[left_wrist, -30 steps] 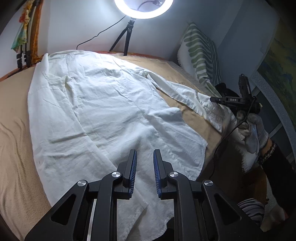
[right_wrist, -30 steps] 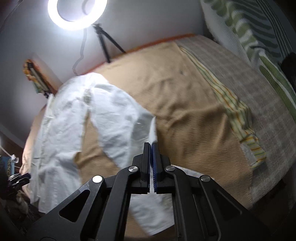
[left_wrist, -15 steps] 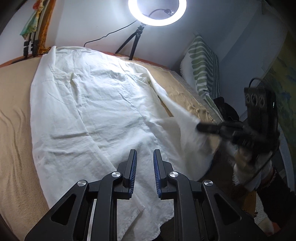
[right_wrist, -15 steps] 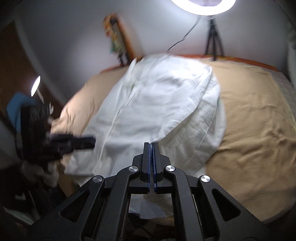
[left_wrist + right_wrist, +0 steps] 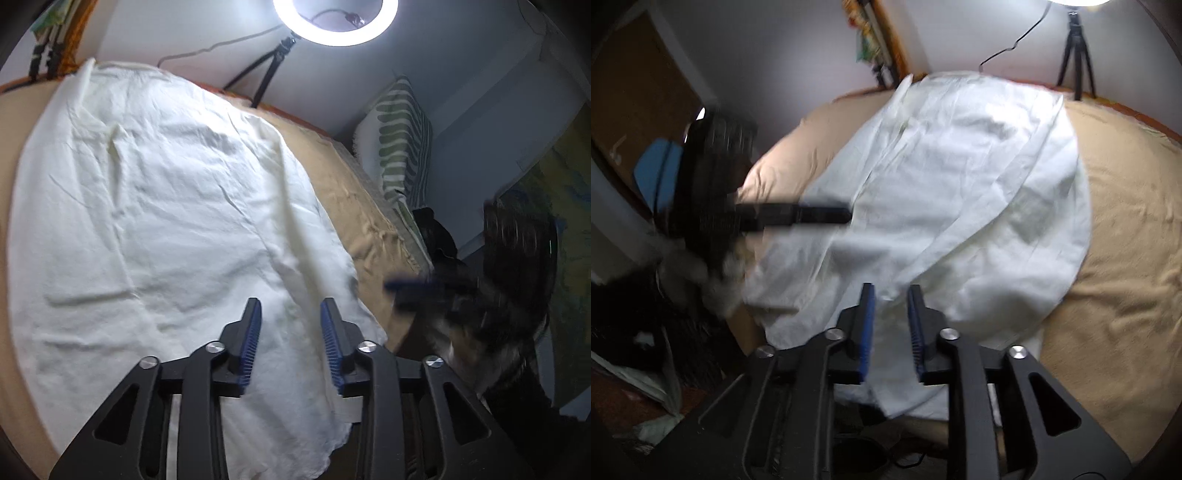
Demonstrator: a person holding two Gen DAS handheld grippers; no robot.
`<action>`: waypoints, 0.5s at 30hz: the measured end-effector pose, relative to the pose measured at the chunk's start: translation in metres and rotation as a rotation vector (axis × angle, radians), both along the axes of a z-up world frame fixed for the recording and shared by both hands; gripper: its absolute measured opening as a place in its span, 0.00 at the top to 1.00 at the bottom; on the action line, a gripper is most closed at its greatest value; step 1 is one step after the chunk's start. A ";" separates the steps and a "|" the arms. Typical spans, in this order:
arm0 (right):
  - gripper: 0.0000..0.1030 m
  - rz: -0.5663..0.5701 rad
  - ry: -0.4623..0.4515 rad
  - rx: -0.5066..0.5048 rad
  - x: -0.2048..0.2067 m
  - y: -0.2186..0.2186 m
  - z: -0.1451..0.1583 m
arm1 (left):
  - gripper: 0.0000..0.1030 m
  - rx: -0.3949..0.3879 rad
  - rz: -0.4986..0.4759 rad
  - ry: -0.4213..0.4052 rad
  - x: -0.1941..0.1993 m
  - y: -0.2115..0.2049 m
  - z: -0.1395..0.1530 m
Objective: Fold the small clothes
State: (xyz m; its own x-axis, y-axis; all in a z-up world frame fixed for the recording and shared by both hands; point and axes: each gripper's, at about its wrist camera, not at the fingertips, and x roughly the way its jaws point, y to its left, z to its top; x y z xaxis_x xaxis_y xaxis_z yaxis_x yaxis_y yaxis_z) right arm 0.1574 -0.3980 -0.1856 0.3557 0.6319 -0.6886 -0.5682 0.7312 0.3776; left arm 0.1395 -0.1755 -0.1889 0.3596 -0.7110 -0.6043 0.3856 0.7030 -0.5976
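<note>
White shirt [image 5: 155,221] lies spread on the tan bed [image 5: 343,192], ring light [image 5: 334,22] at twelve o'clock. Left gripper [image 5: 290,314] and right gripper [image 5: 890,295] hover over its hem, both released, holding nothing.

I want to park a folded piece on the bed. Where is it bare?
Bare tan cover runs right of the shirt, toward the striped pillow. A narrower strip lies on the shirt's left. The near edge is crowded: both grippers, left and right, hang there.
</note>
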 end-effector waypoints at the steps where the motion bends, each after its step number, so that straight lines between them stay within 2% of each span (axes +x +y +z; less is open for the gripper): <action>1: 0.63 -0.021 -0.001 0.035 0.015 -0.009 0.006 | 0.68 -0.016 -0.010 0.018 -0.001 -0.005 -0.005; 3: 0.57 -0.070 0.003 0.089 0.048 -0.025 0.016 | 0.67 -0.044 -0.027 0.049 -0.004 -0.015 -0.013; 4: 0.56 -0.103 0.007 0.088 0.066 -0.029 0.019 | 0.63 -0.041 -0.033 0.052 -0.005 -0.020 -0.015; 5: 0.56 -0.141 0.007 0.069 0.085 -0.031 0.021 | 0.54 -0.014 -0.034 0.047 -0.006 -0.025 -0.017; 6: 0.56 -0.177 -0.001 0.035 0.106 -0.032 0.022 | 0.51 0.024 -0.033 0.033 -0.008 -0.031 -0.020; 10: 0.56 -0.267 0.035 -0.074 0.186 -0.021 0.013 | 0.50 0.121 -0.037 -0.005 -0.013 -0.045 -0.027; 14: 0.56 -0.342 0.093 -0.161 0.254 -0.009 -0.013 | 0.58 0.140 -0.046 -0.047 -0.017 -0.050 -0.030; 15: 0.56 -0.357 0.102 -0.185 0.267 -0.004 -0.019 | 0.75 0.134 -0.055 -0.043 -0.017 -0.051 -0.032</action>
State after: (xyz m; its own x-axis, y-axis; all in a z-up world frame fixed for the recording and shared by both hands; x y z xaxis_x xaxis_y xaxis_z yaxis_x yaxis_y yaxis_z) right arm 0.4244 -0.4024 -0.2047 0.4538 0.3438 -0.8221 -0.2334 0.9362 0.2627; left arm 0.1221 -0.2260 -0.2213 0.3496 -0.6441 -0.6804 0.4488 0.7526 -0.4819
